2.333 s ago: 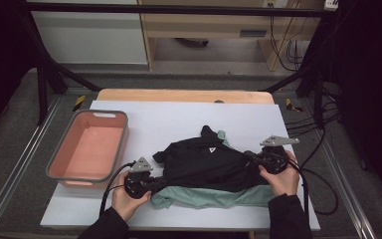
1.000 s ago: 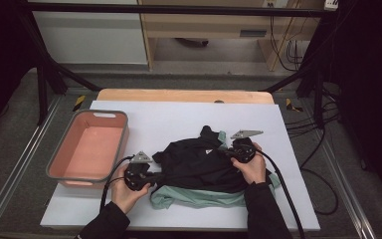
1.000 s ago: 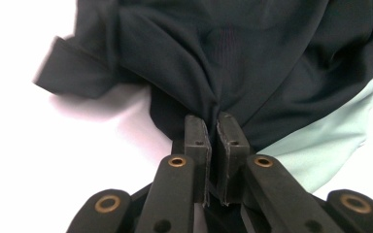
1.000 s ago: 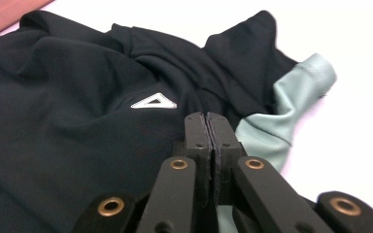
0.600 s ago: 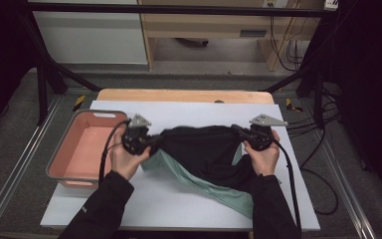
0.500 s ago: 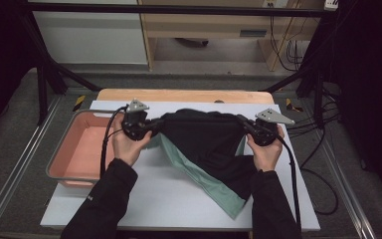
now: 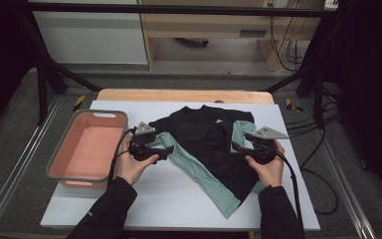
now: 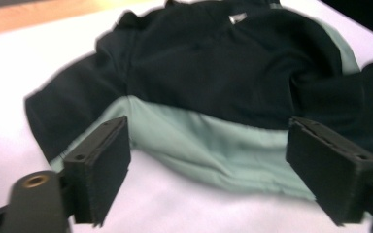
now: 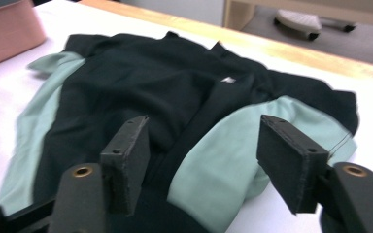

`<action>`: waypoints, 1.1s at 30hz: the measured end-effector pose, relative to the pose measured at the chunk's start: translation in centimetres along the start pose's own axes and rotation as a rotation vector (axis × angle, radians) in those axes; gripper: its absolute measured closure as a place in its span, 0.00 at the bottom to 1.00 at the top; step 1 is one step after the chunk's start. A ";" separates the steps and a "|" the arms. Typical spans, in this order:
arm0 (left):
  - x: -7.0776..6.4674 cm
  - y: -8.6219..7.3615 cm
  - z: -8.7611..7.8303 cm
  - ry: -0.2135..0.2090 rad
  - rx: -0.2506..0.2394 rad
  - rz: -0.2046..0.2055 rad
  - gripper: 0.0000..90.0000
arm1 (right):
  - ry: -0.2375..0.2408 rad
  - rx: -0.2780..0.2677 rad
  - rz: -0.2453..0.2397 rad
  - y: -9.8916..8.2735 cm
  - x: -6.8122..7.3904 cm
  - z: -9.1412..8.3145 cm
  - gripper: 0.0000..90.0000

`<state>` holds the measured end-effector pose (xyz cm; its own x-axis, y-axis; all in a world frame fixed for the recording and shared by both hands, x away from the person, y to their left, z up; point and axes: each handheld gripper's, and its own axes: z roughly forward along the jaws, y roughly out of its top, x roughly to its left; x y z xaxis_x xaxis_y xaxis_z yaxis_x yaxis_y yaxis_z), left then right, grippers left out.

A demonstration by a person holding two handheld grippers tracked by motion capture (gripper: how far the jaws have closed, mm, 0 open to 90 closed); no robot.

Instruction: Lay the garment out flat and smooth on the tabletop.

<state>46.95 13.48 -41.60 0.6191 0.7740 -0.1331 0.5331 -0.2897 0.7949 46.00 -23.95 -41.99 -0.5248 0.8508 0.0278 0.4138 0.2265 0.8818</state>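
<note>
A black and pale green garment (image 7: 206,142) lies spread on the white table, its collar toward the far side and a green part trailing to the near right. My left gripper (image 7: 169,151) sits at the garment's left edge. In the left gripper view it (image 8: 209,170) is open, having just been opening, and the garment (image 8: 199,73) lies beyond its pads, untouched. My right gripper (image 7: 235,146) sits at the garment's right edge. In the right gripper view it (image 9: 204,160) has also just been opening and stands open over the garment (image 9: 141,82), gripping nothing.
A pink tub (image 7: 102,114) stands at the table's left, close to my left hand, and its corner (image 9: 9,24) shows in the right gripper view. A wooden board edge (image 7: 179,94) runs along the far side. Cables hang off the right edge.
Both grippers carried the garment up and toward the far side, then let it go. It now lies spread on the table, and both hands have drawn back toward the near side.
</note>
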 end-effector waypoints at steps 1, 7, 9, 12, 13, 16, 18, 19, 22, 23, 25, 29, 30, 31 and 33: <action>-0.2 -0.3 0.0 -0.009 0.006 0.004 0.15 | 0.007 0.004 0.005 -0.2 0.1 -0.2 0.35; -1.8 -2.1 0.7 -0.046 0.048 0.026 0.10 | 0.067 0.017 0.020 -1.5 0.6 -1.6 0.32; -2.3 -2.4 1.0 -0.052 0.060 0.028 0.07 | 0.074 0.029 0.024 -2.0 0.9 -2.0 0.29; -3.1 -2.9 1.4 -0.080 0.080 0.032 0.07 | 0.062 0.040 0.013 -2.6 1.0 -2.6 0.25; -3.3 -3.0 1.5 -0.086 0.081 0.032 0.07 | 0.061 0.039 0.019 -2.8 1.0 -2.9 0.25; -4.2 -3.2 1.9 -0.108 0.090 0.032 0.08 | 0.064 0.032 0.037 -3.5 0.7 -3.5 0.23; -4.8 -3.3 2.0 -0.115 0.099 0.037 0.09 | 0.059 0.030 0.035 -3.9 0.6 -3.8 0.23; -5.3 -3.3 2.2 -0.122 0.103 0.038 0.10 | 0.059 0.031 0.034 -4.0 0.5 -4.0 0.23; -6.7 -3.3 2.5 -0.145 0.106 0.046 0.15 | 0.059 0.028 0.035 -4.5 0.4 -4.5 0.23; -7.2 -3.3 2.7 -0.151 0.110 0.050 0.17 | 0.058 0.026 0.038 -4.7 0.3 -4.7 0.23; -8.2 -3.3 2.9 -0.160 0.119 0.051 0.22 | 0.052 0.025 0.039 -5.0 0.1 -4.9 0.23; -9.9 -3.4 3.4 -0.207 0.120 0.028 0.35 | 0.034 0.016 0.067 -5.5 -0.3 -5.2 0.25; -10.3 -3.6 3.6 -0.219 0.122 0.025 0.38 | 0.033 0.018 0.073 -5.6 -0.4 -5.2 0.27; -10.7 -3.8 3.8 -0.224 0.132 0.025 0.40 | 0.032 0.019 0.074 -5.7 -0.5 -5.2 0.27; -11.4 -4.2 4.2 -0.223 0.151 0.035 0.45 | 0.018 0.026 0.075 -5.9 -0.5 -5.2 0.27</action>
<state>40.08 3.53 -45.95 0.7415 0.6238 -0.2470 0.5785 -0.4080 0.7063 39.95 -28.18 -44.73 -0.5045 0.8574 0.1018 0.4716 0.1749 0.8643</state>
